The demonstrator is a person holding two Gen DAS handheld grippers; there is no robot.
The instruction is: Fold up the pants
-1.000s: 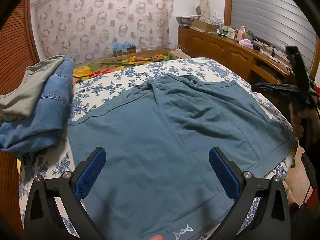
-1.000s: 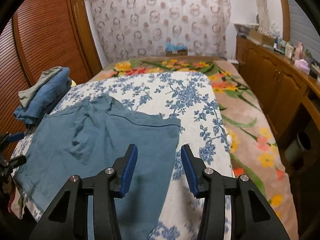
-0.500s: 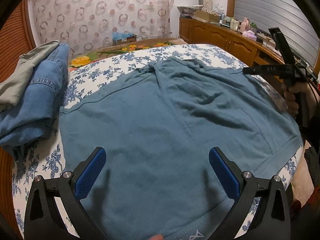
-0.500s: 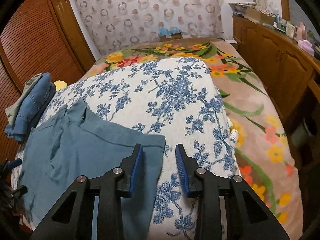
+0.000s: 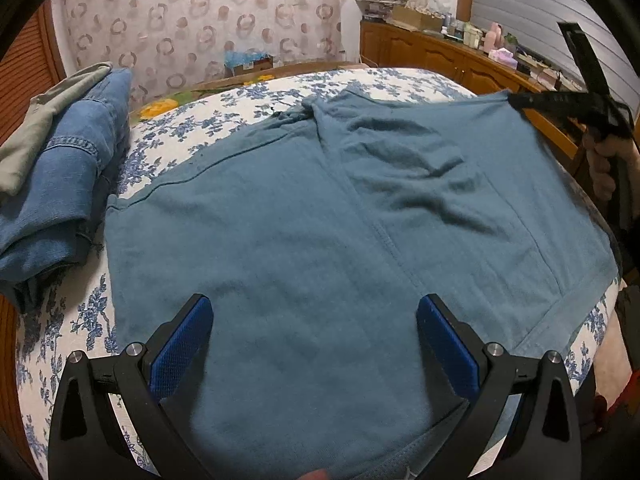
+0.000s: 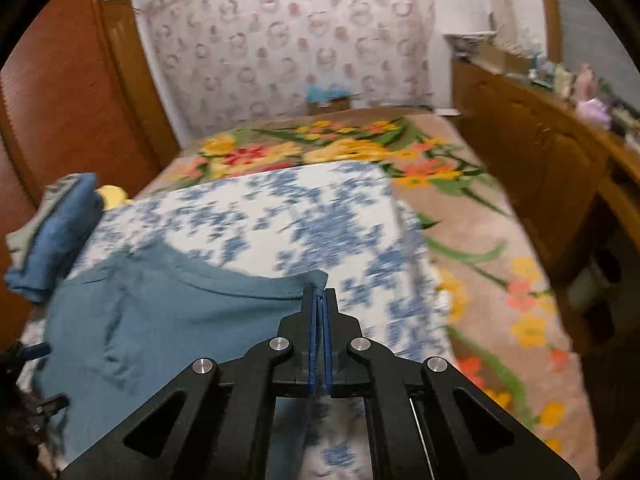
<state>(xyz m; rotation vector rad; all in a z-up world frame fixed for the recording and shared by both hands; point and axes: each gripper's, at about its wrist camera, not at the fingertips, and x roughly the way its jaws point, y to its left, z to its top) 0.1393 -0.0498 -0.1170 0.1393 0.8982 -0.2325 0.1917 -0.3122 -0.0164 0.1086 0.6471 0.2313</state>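
Right gripper [image 6: 319, 300] pinching pants [image 5: 340, 240] corner at 2 o'clock. Left gripper [image 5: 312, 344] spread, hovering over the waistband. Next: probably carry the corner across toward 9.

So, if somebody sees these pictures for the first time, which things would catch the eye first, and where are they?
Most striking is the teal pants, spread flat across the floral bedspread in the middle. The right gripper is shut on their far corner, while the left gripper hangs open above the near edge. A pile of folded jeans lies at the left of the bed.
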